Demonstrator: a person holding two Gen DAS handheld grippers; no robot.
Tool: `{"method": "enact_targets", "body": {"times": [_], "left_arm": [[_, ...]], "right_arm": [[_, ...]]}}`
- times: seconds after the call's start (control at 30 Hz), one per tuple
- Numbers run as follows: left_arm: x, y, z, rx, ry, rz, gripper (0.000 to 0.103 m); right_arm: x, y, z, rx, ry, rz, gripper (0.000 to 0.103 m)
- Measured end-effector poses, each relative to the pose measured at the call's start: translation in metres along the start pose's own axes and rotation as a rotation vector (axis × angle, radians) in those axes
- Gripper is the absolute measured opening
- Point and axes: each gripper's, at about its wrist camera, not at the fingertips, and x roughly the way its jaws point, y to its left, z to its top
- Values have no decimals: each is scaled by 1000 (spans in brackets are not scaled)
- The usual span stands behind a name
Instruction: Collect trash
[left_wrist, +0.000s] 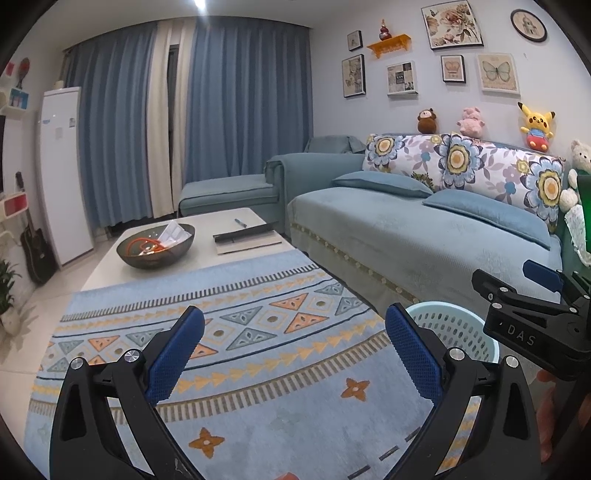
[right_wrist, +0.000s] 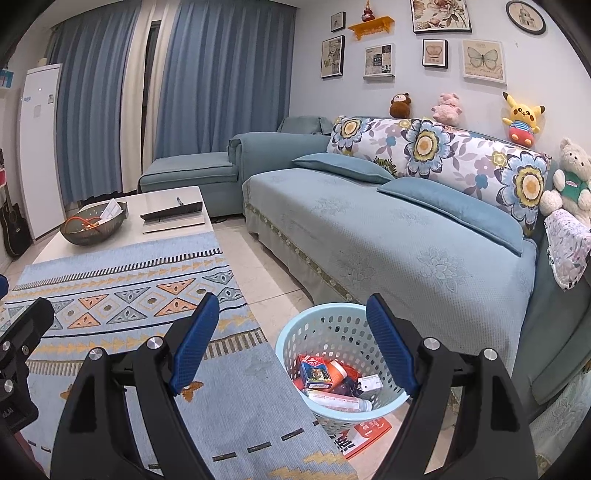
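A pale blue perforated trash basket (right_wrist: 328, 332) stands on the floor between the rug and the sofa, holding several items: a small blue box (right_wrist: 314, 371), a red packet, a white bottle. Its rim also shows in the left wrist view (left_wrist: 454, 325). A red booklet (right_wrist: 365, 434) lies on the floor partly under the basket. My right gripper (right_wrist: 291, 332) is open and empty, above the basket's left rim. My left gripper (left_wrist: 295, 343) is open and empty over the rug, left of the basket. The right gripper's body (left_wrist: 532, 317) shows at the right of the left wrist view.
A patterned blue rug (left_wrist: 240, 350) covers the floor. A white coffee table (right_wrist: 162, 205) behind it carries a dark bowl (right_wrist: 94, 225) with an orange cord and paper, a book and a pen. A blue sofa (right_wrist: 388, 236) runs along the right.
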Motion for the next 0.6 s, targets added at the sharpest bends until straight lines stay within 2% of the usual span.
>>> {"method": "enact_targets", "body": {"times": [0.6], "left_arm": [[2,-1,0,1,2,2,95]], "right_arm": [[-6,1,1,-10,-18,-7,78]]}}
